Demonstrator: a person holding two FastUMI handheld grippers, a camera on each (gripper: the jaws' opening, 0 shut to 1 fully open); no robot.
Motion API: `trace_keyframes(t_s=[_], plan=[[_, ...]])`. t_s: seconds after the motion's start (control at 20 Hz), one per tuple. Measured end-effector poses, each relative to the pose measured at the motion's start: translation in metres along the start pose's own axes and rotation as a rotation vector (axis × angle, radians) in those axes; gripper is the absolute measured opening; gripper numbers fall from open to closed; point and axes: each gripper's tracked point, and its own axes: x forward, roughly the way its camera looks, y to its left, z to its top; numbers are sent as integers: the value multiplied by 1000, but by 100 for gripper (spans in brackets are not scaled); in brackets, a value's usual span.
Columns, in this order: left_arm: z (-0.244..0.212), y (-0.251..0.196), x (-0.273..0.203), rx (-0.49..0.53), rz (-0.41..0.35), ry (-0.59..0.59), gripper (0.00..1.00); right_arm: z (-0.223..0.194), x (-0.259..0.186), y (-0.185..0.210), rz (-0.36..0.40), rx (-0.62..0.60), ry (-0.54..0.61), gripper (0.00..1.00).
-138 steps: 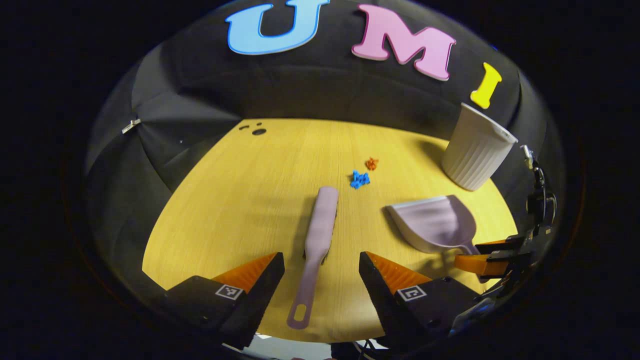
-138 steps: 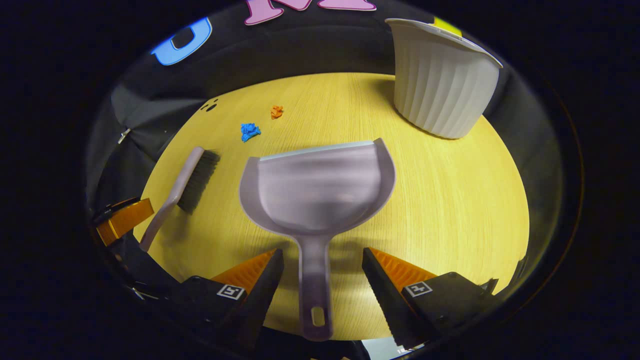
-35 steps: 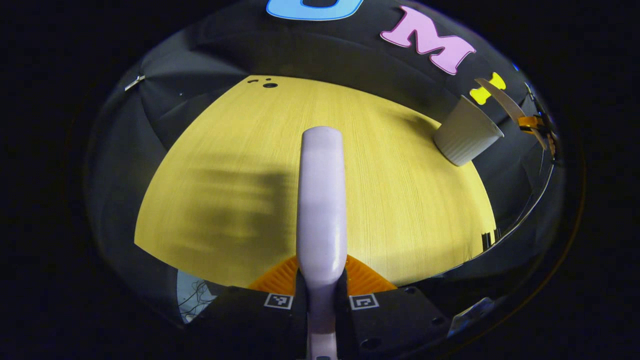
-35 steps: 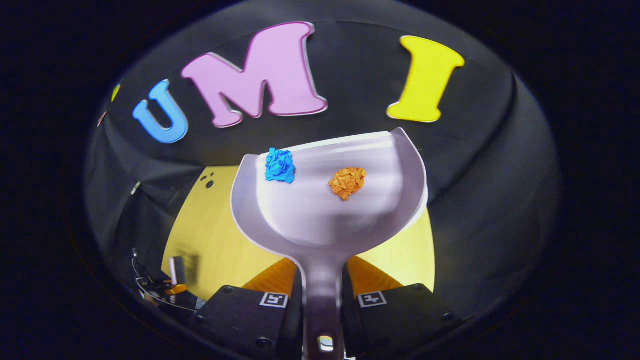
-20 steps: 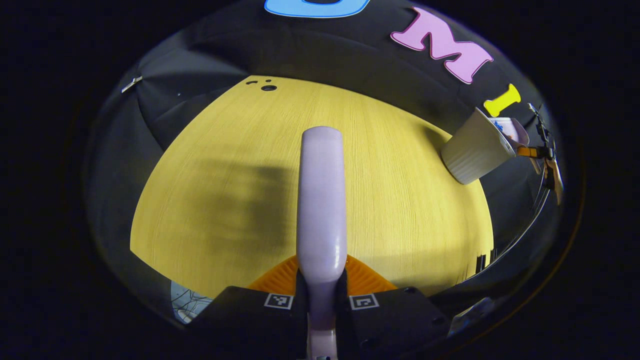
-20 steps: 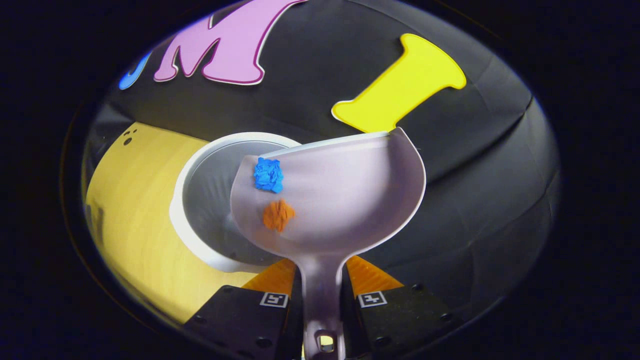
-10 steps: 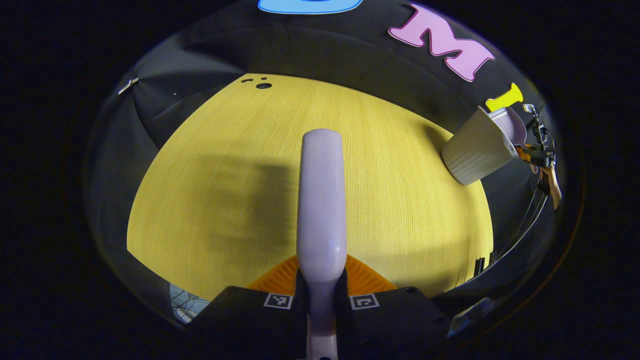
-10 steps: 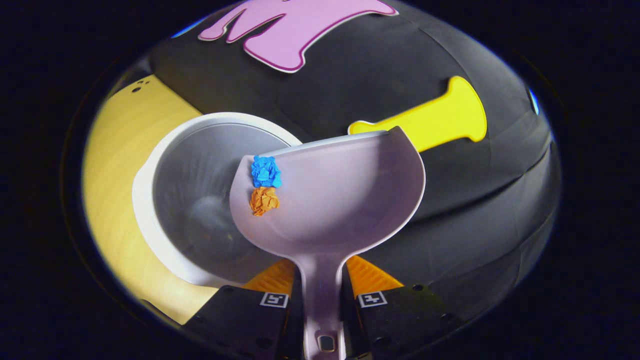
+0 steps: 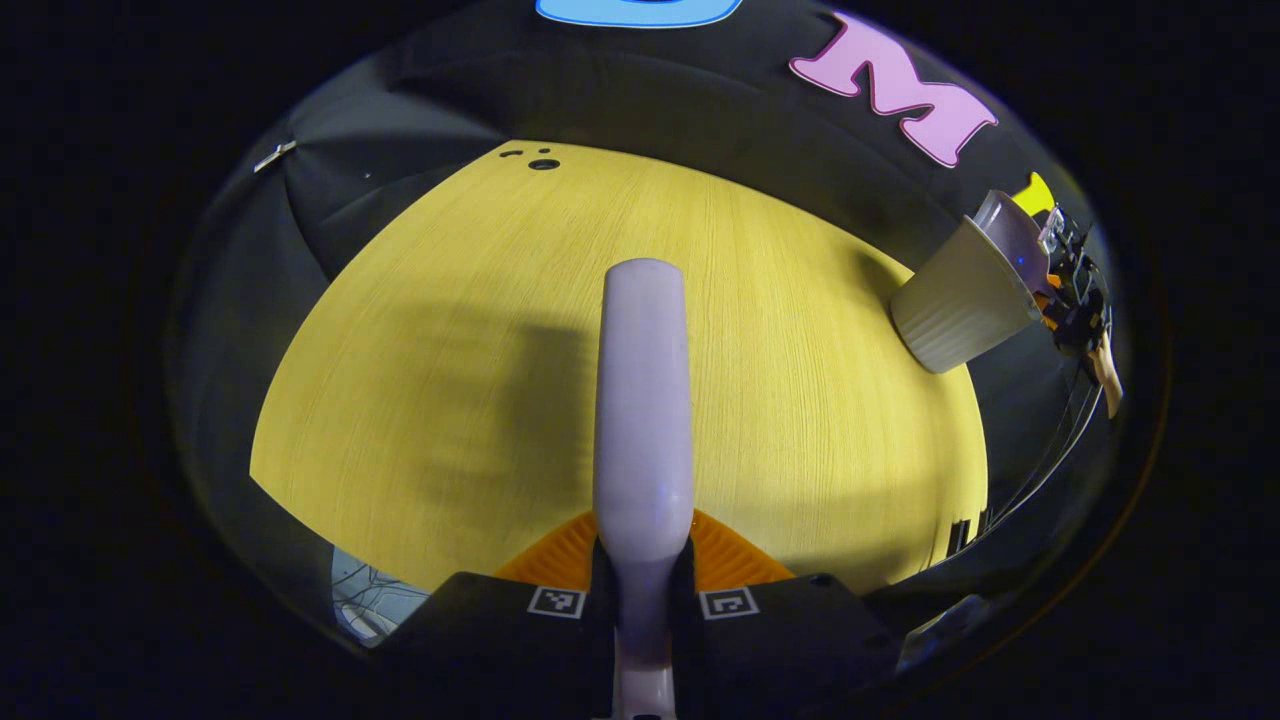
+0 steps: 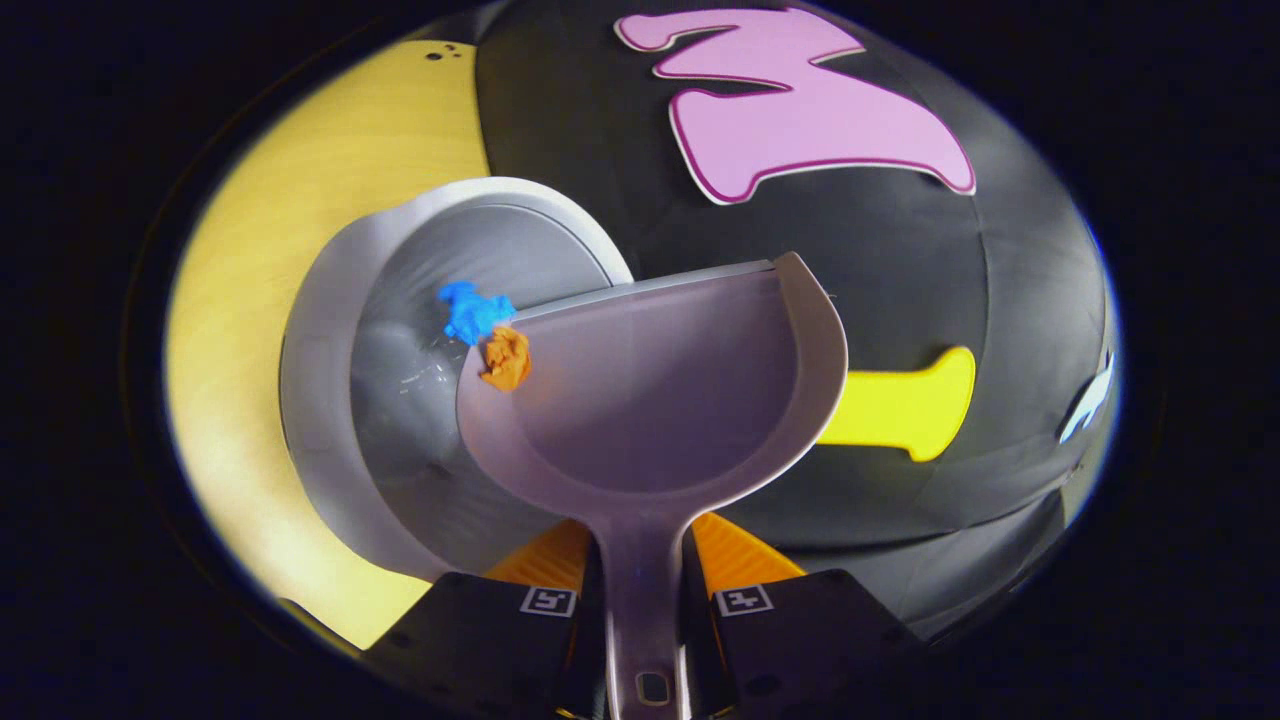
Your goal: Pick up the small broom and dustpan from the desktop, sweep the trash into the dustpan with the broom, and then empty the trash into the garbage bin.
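Since half a second earlier, the dustpan [image 10: 650, 400] had rolled further toward the garbage bin [image 10: 330, 400], and the blue scrap [image 10: 470, 310] had slid off its low corner into the bin's mouth, with the orange scrap [image 10: 505, 358] following to the very edge.

I had the right gripper [image 10: 645, 600] with its jaws pinched tight on the dustpan's handle, and the handle ran straight out between them. The pan's low corner hung over the bin's opening; the blue scrap showed against the bin's inner wall, and the orange one sat on the pan's rim just above the bin. Most of the pan lay outside the bin's rim, on the far side from the table [image 10: 250, 300].

To finish this well, I judged I should keep that corner over the opening and go on rolling slowly, so the orange scrap dropped inside rather than skipping past the rim. A gentle shake might have helped if it clung.

My left gripper [image 9: 642, 600] had its jaws clamped on the broom [image 9: 643, 400], held above the bare table, well apart from the bin [image 9: 960, 300]. I saw no reason to move it.
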Motion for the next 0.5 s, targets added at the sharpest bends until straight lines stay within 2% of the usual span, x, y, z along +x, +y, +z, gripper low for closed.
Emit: trace_keyframes(t_s=[0.25, 0.45, 0.5], plan=[[-9, -2, 1, -8, 0, -2, 27, 2, -2, 1, 8, -48, -5, 35], [-21, -2, -6, -10, 11, 7, 27, -3, -4, 2, 25, 20, 25, 35], [-22, -1, -8, -9, 18, 3, 27, -4, -6, 3, 29, 47, 39, 39]])
